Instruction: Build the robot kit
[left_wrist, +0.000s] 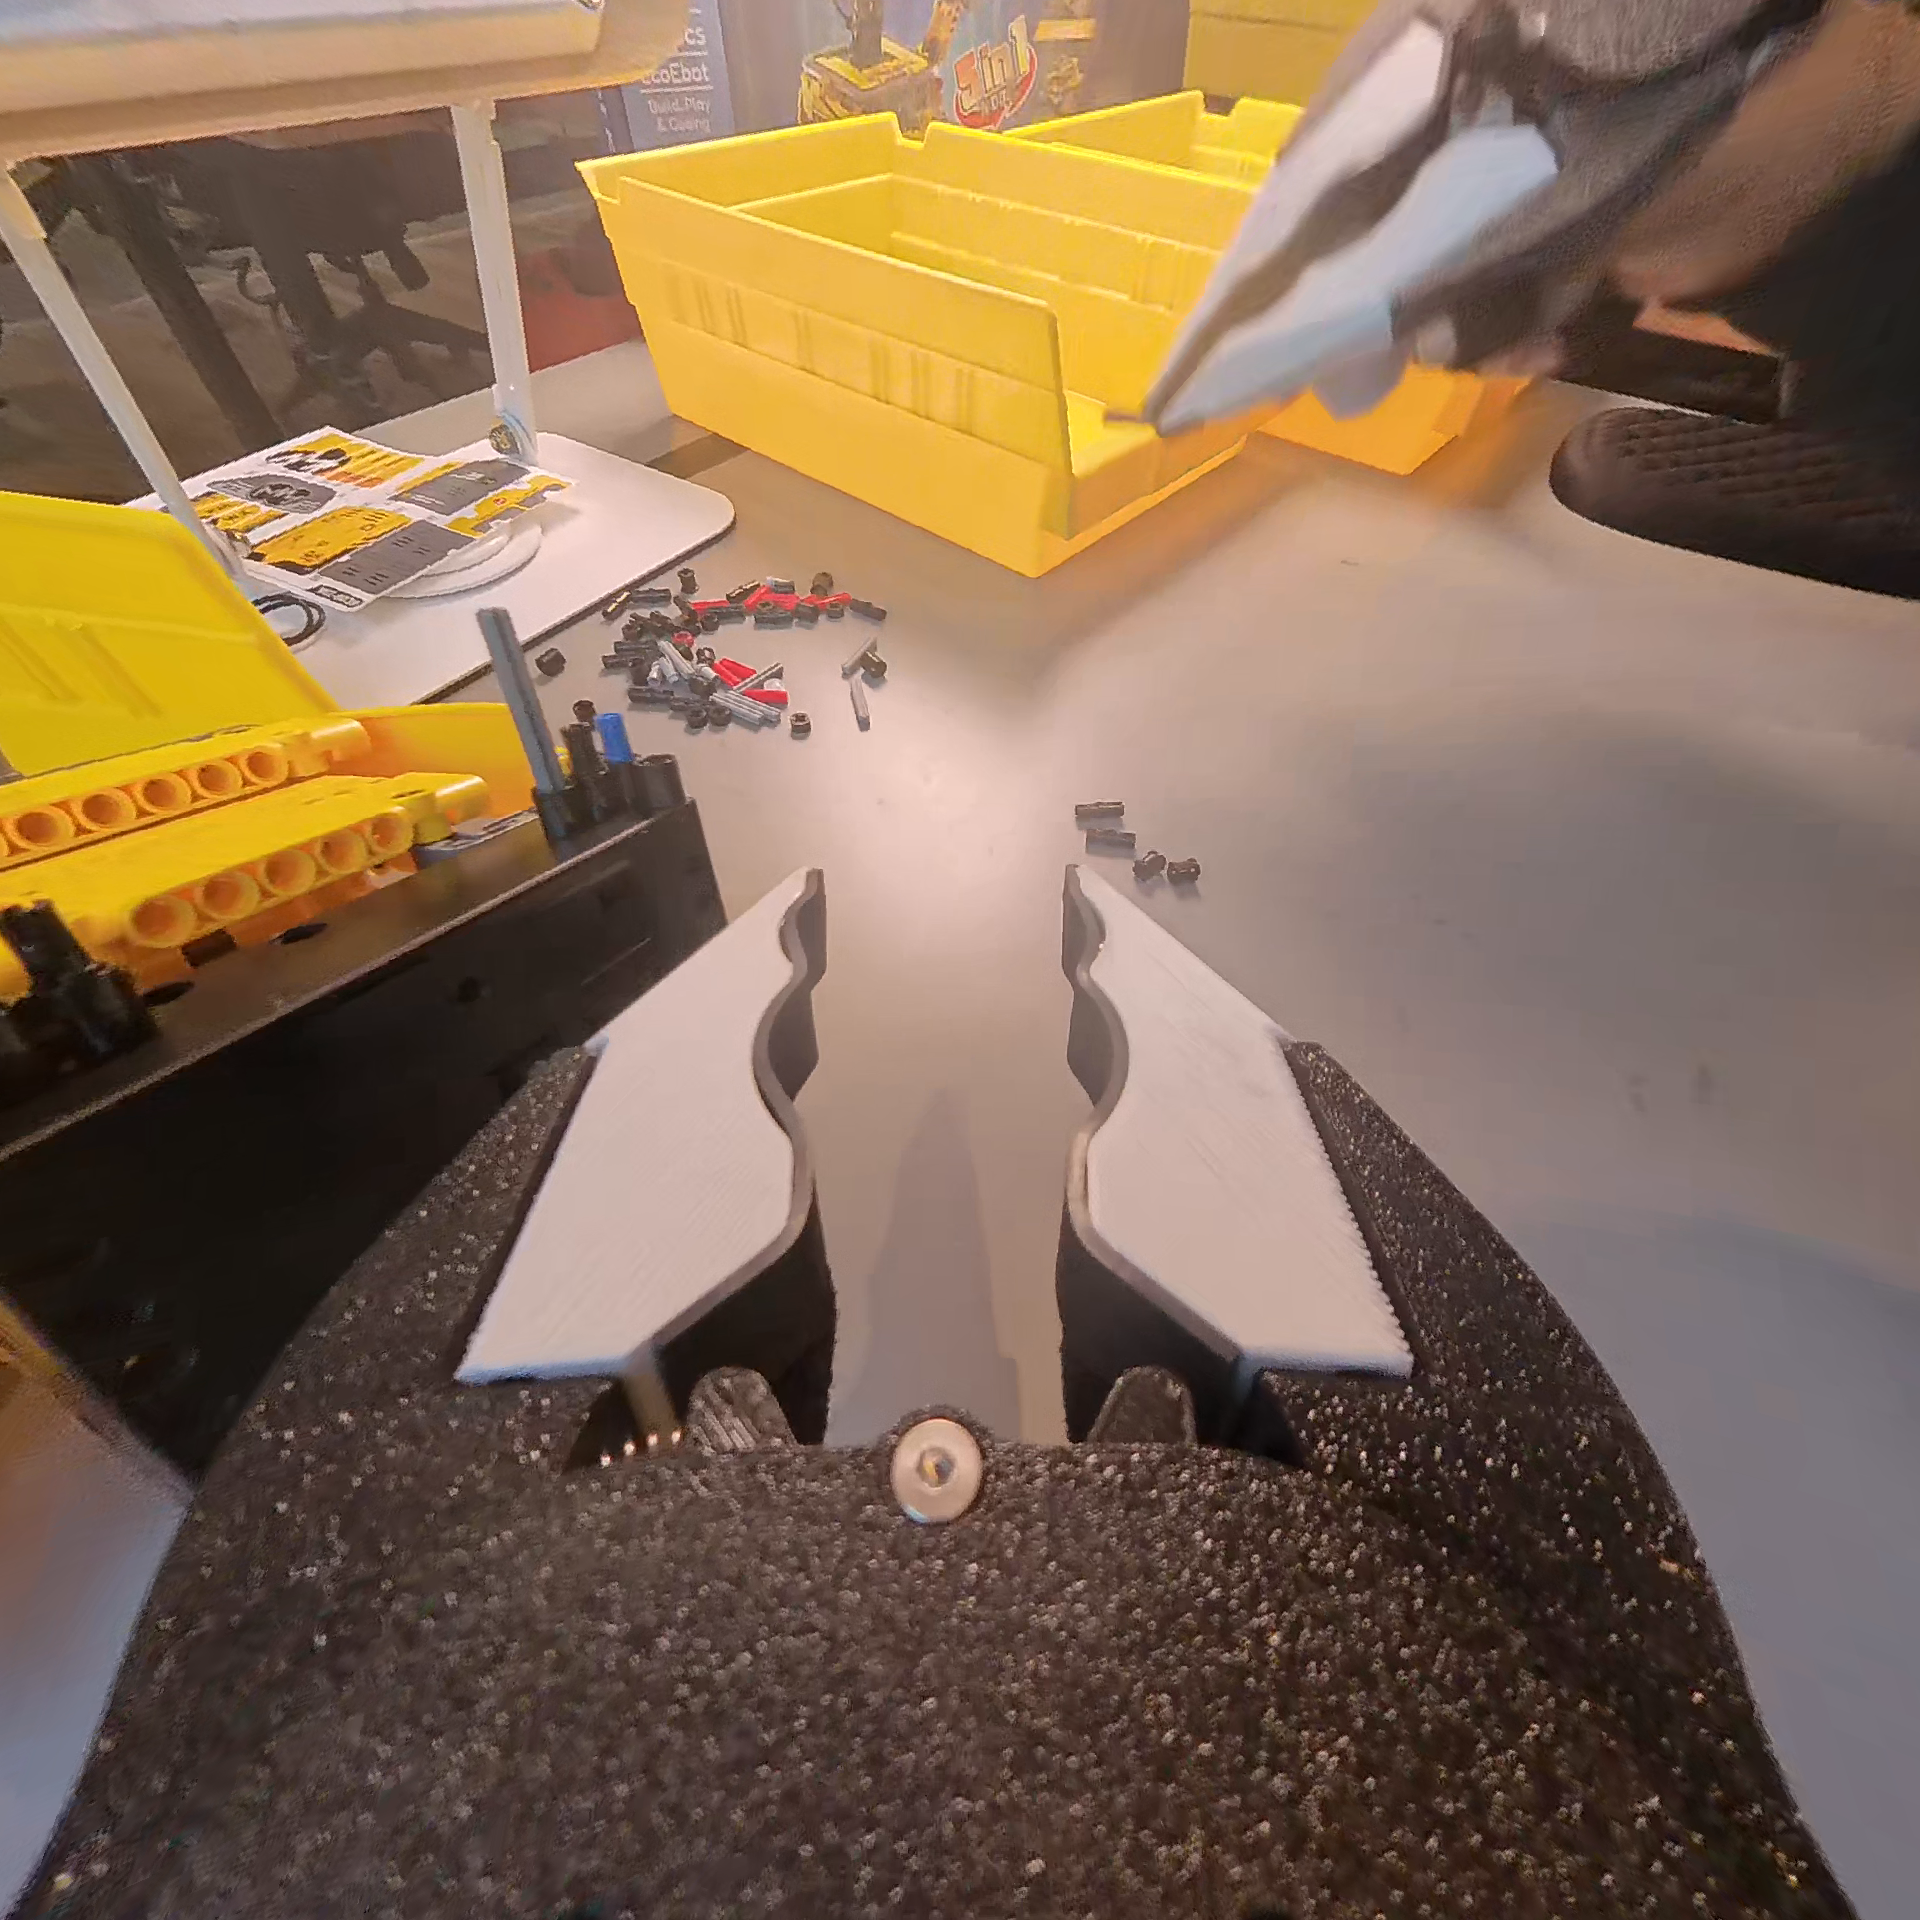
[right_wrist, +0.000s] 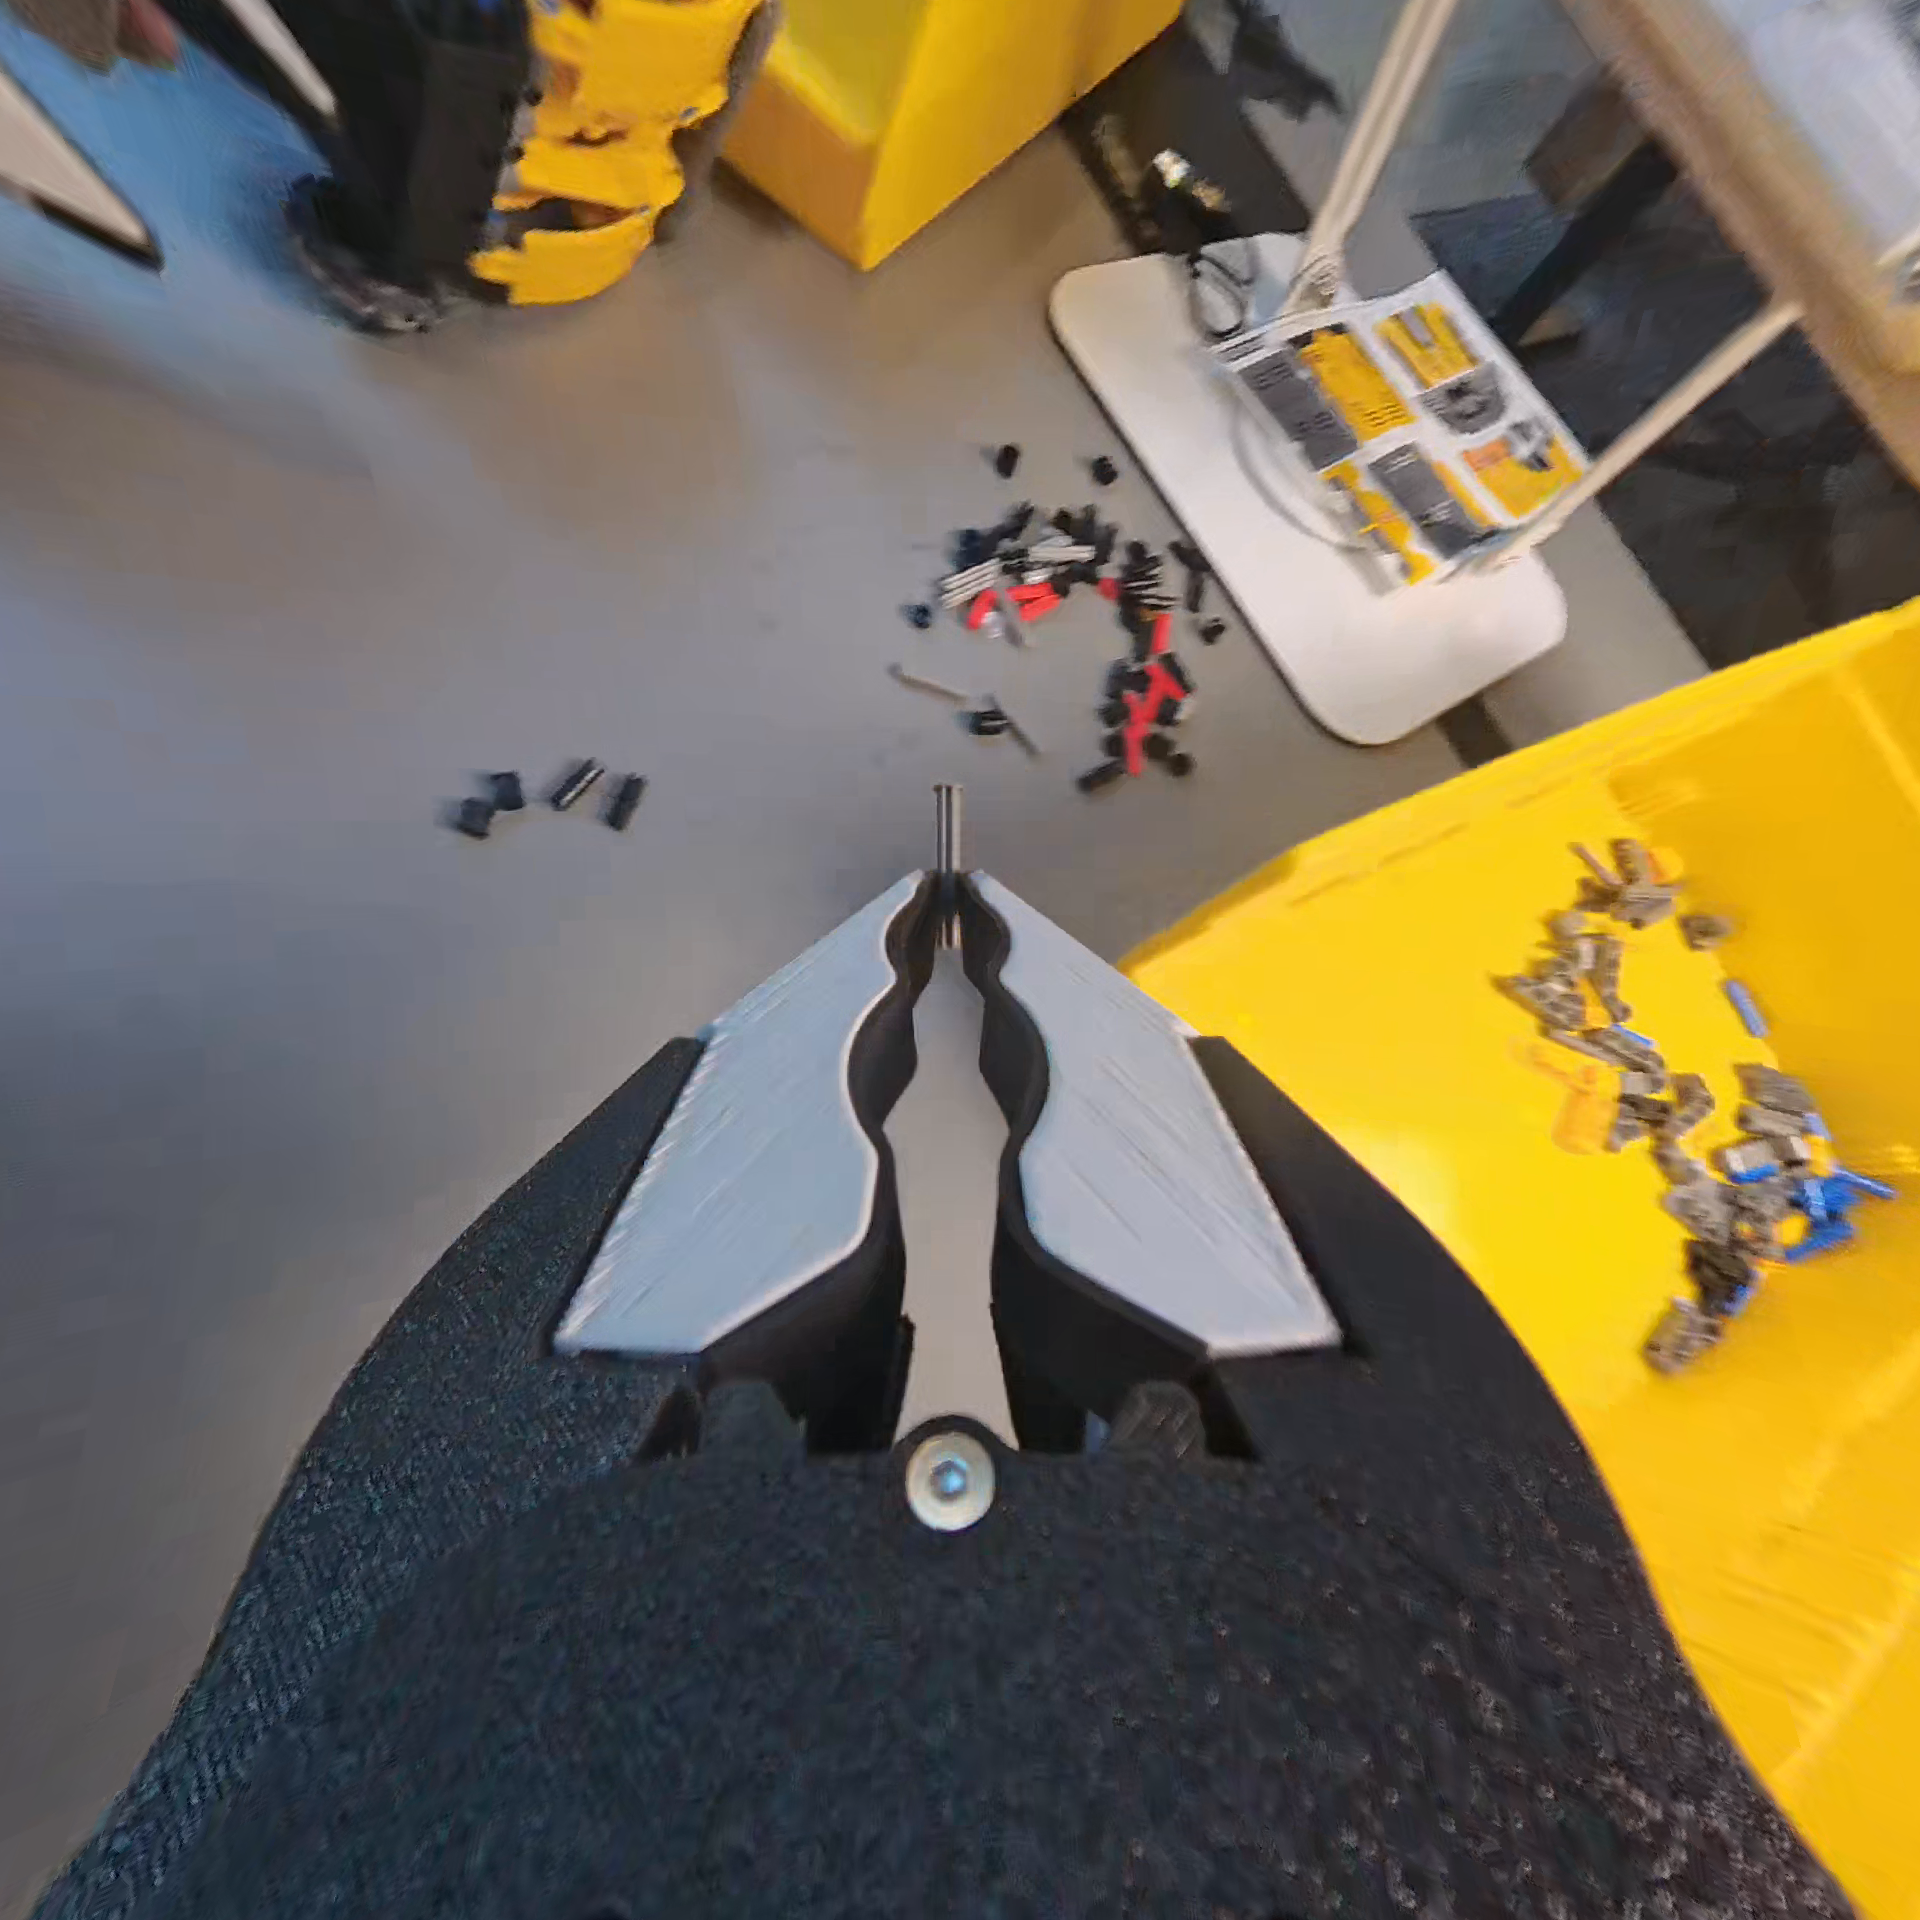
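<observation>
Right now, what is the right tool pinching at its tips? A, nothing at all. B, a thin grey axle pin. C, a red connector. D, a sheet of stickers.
B: the right tool is shut on a thin grey axle pin that sticks out past its tips, above the grey table.

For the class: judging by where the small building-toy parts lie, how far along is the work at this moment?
Looks done: a heap of grey and blue parts already lies in the yellow bin. In hand: the right gripper is shut on a thin grey pin; the left gripper is open and empty. Left: the black and red pile and four black pins on the table.
</observation>
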